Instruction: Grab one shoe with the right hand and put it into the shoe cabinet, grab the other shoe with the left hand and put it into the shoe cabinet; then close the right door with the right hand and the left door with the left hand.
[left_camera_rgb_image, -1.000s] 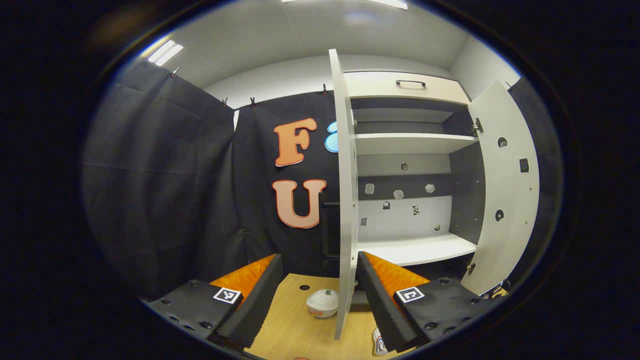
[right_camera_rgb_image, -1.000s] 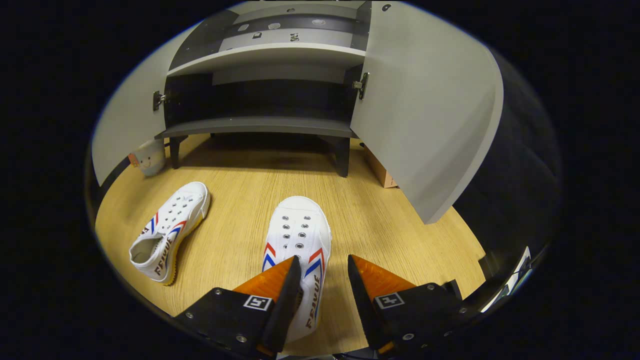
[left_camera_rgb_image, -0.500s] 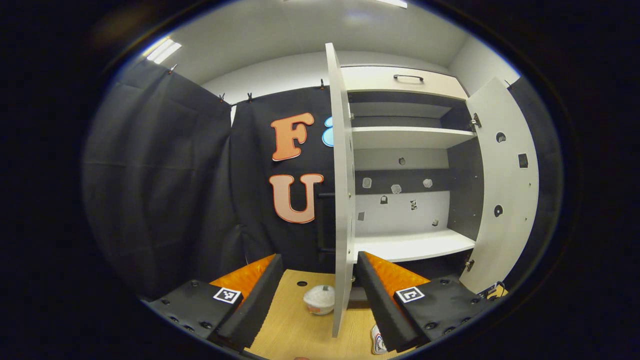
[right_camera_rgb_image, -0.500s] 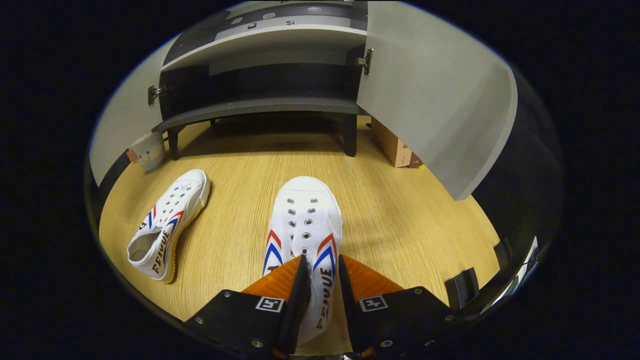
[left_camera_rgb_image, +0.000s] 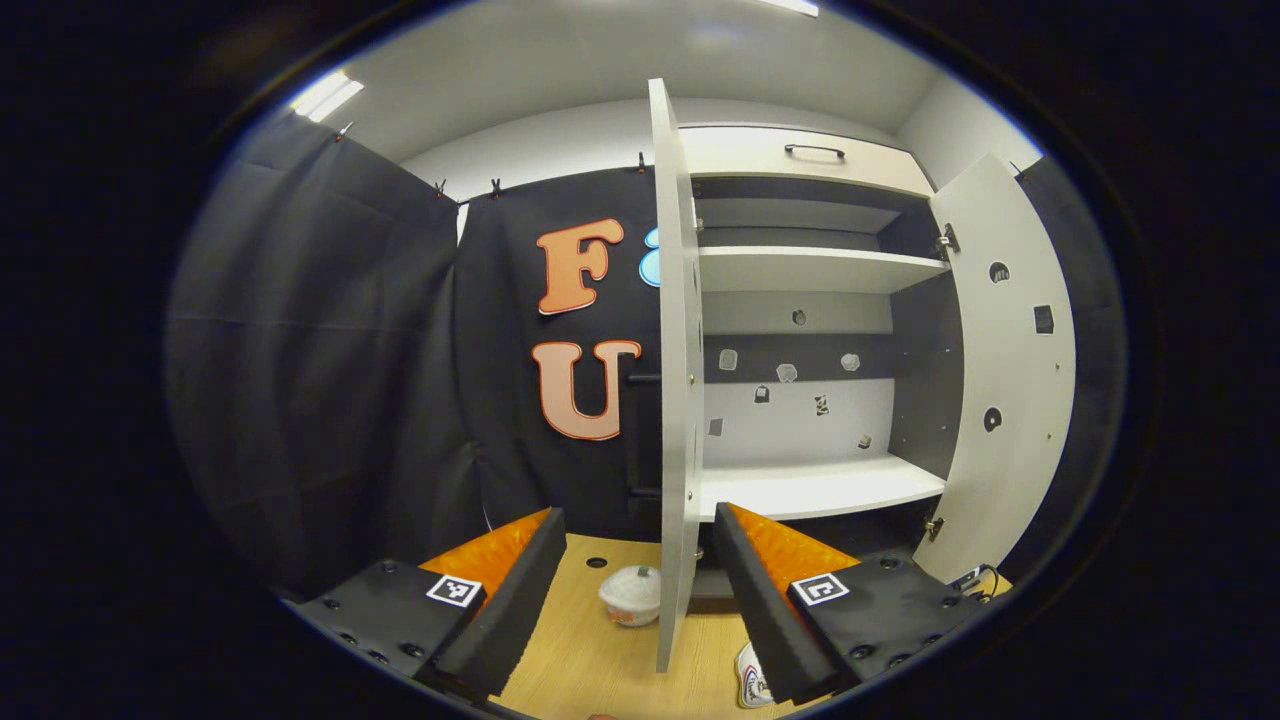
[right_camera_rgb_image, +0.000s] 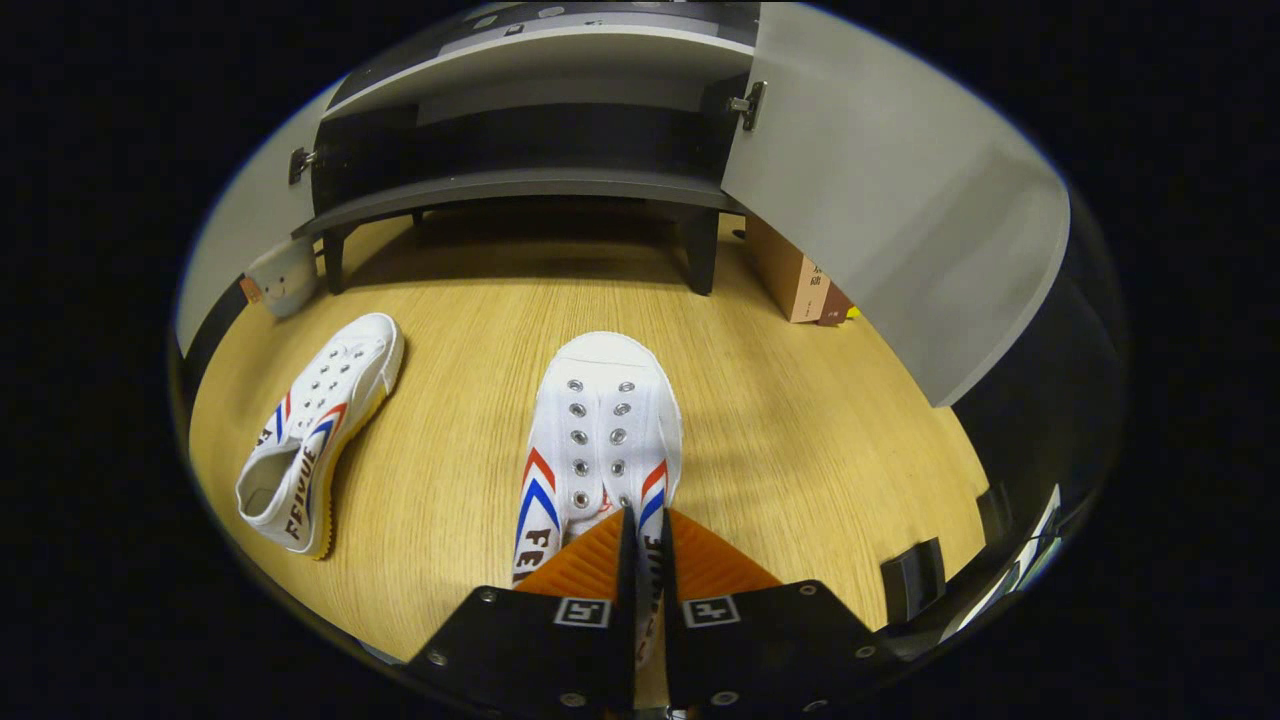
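In the right gripper view a white canvas shoe (right_camera_rgb_image: 598, 420) with red and blue stripes lies on the wooden floor, toe toward the cabinet. My right gripper (right_camera_rgb_image: 641, 525) is shut on the side wall of this shoe near its opening. A second matching shoe (right_camera_rgb_image: 320, 425) lies to its left, tilted on its side. The shoe cabinet (right_camera_rgb_image: 530, 180) stands beyond, both doors swung out. In the left gripper view my left gripper (left_camera_rgb_image: 632, 560) is open, held in the air before the edge of the cabinet's left door (left_camera_rgb_image: 675, 400), with white shelves (left_camera_rgb_image: 815, 485) behind.
A small white plush toy (right_camera_rgb_image: 280, 285) sits by the cabinet's left leg, also seen as the plush toy (left_camera_rgb_image: 630, 595) on the floor. A brown box (right_camera_rgb_image: 800, 285) stands behind the right door (right_camera_rgb_image: 900, 210). The cabinet has a drawer handle (left_camera_rgb_image: 815, 152) on top.
My right gripper closed from open onto the near shoe's side wall and moved slightly forward. The left gripper drifted a little; the cabinet door edge shifted left in its view.
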